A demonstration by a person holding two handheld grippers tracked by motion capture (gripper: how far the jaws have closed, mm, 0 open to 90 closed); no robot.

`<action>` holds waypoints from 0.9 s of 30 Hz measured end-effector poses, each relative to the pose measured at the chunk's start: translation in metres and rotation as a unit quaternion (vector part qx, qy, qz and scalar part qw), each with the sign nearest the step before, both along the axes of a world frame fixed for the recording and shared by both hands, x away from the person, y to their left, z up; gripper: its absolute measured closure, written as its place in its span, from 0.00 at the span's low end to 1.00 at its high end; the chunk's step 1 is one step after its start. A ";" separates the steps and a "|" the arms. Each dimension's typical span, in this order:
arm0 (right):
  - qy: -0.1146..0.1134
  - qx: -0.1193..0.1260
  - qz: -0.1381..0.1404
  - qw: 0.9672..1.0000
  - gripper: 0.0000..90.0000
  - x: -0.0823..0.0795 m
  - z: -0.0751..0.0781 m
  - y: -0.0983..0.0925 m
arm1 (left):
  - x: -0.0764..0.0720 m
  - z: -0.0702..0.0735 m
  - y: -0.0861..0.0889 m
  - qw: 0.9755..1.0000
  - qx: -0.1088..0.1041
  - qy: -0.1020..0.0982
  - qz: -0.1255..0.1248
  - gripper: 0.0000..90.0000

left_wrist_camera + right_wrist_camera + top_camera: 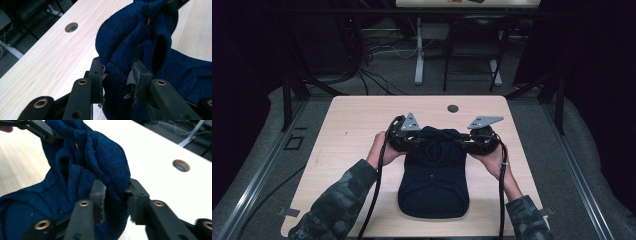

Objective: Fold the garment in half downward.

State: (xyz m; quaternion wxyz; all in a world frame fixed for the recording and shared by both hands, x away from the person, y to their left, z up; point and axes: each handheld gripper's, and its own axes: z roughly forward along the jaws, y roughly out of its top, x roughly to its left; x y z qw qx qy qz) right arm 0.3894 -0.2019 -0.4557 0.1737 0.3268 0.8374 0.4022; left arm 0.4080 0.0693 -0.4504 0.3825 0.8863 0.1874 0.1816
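Dark blue knitted garment (434, 175) at lower centre of the tabletop (352, 125), left claw (117, 80) and right claw (115, 195) each clenched on its bunched upper edge

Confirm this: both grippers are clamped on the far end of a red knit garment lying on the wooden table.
Wrong colour. The garment is dark blue, not red, as the left gripper view shows. The rest holds: the left gripper and right gripper are both clamped on its far end, on the wooden table.

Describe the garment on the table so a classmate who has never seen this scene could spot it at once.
On the light wooden table, look midway between the person's hands. There lies a dark navy knitted garment, its far end bunched up and pinched from both sides by the left gripper and the right gripper.
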 end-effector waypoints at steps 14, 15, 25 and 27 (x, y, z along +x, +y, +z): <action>-0.041 -0.005 -0.006 0.999 0.84 -0.010 -0.005 0.005 | -0.001 -0.009 0.003 1.000 -0.006 0.022 0.000 0.69; -0.040 -0.003 -0.007 0.999 0.83 -0.011 -0.005 0.005 | -0.002 -0.009 0.003 1.000 -0.007 0.019 0.000 0.70; -0.041 -0.009 0.000 0.999 0.80 -0.018 -0.012 0.005 | -0.014 -0.013 0.003 1.000 0.006 -0.018 0.002 0.70; -0.043 -0.009 0.001 0.999 0.79 -0.019 -0.013 0.005 | -0.015 -0.013 0.003 1.000 0.005 -0.017 0.002 0.68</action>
